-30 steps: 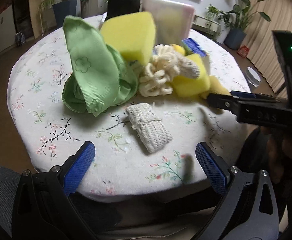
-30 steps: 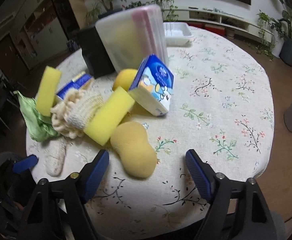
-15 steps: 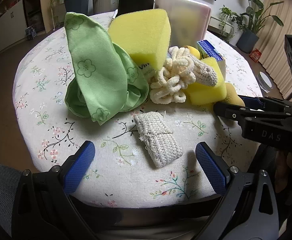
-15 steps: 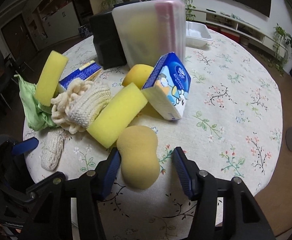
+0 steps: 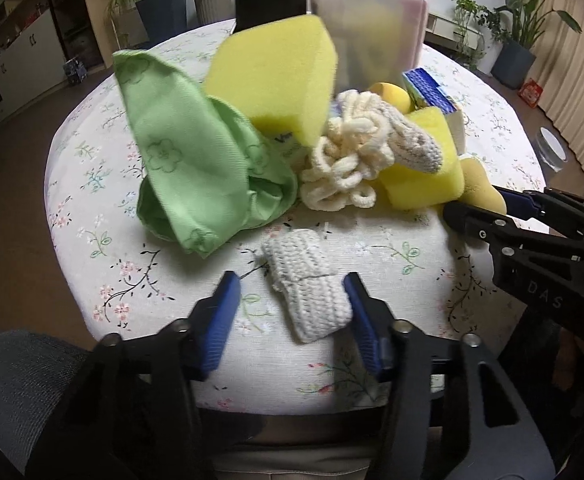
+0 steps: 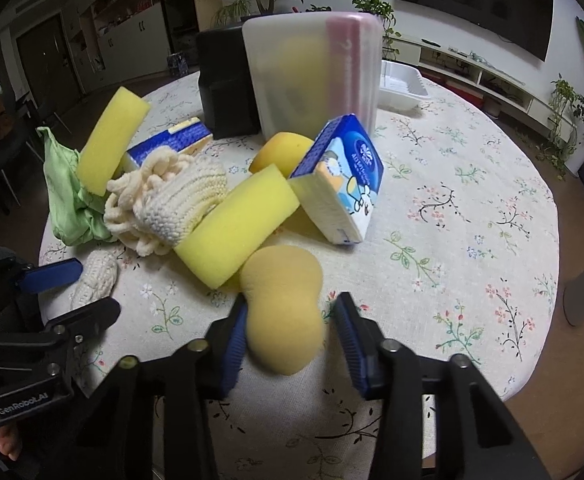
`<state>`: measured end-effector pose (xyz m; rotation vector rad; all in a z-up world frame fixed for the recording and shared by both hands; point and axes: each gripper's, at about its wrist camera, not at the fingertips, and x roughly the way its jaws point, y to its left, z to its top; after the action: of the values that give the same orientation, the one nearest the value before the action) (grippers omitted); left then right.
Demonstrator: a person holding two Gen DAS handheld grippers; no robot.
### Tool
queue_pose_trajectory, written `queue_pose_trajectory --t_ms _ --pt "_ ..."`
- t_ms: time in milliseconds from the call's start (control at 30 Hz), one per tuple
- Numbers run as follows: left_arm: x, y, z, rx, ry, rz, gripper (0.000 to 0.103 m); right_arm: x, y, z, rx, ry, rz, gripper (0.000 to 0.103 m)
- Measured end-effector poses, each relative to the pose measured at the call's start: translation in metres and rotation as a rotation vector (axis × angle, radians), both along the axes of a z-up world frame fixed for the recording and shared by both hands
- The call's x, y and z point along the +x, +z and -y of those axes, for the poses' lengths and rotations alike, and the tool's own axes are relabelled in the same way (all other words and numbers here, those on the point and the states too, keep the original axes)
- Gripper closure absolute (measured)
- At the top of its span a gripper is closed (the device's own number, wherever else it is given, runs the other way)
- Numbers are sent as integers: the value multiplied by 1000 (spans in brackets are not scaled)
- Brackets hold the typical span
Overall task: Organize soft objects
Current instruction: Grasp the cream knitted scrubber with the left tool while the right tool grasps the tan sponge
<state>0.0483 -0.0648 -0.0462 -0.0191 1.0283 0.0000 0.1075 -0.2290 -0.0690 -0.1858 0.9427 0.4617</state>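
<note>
My left gripper point(image 5: 292, 300) sits low at the near edge of the tabletop point(image 5: 92, 208) with its jaws part open around the small knitted pad point(image 5: 308, 286); the right pad looks to touch the knit's edge, the left pad stands clear of it, so I am not gripping yet; the pad is cream, ribbed, folded over itself and lies flat on the flowered cloth, just in front of the pile.

My right gripper point(image 6: 292, 332) has its jaws narrowed around the near lobe of the tan peanut-shaped sponge point(image 6: 282, 312); the left pad touches or nearly touches its side, a thin gap shows at the right pad; the sponge is smooth, dull orange-tan, pinched at the waist, lying flat with its far lobe against a yellow sponge block point(image 6: 236, 228).

Behind these the pile holds a crumpled green cloth point(image 5: 196, 160) with printed flowers, a looped cream scrubber point(image 5: 352, 168), a second yellow sponge point(image 5: 280, 76) tilted on edge, and a blue tissue pack point(image 6: 340, 180) leaning on the block; a frosted plastic box point(image 6: 312, 76) stands upright further back.
</note>
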Motion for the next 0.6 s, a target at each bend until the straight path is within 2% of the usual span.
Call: queue_pose_trajectory --t_ms 67,267,600 --pt "1 2 3 -14 -7 -2 72 0 1 1 11 9 0 67" --pt "2 4 4 -52 -12 -13 79 -1 1 5 31 10 -5 68" --pt "-7 5 5 -111 -54 0 81 -6 5 20 115 -26 -39 70"
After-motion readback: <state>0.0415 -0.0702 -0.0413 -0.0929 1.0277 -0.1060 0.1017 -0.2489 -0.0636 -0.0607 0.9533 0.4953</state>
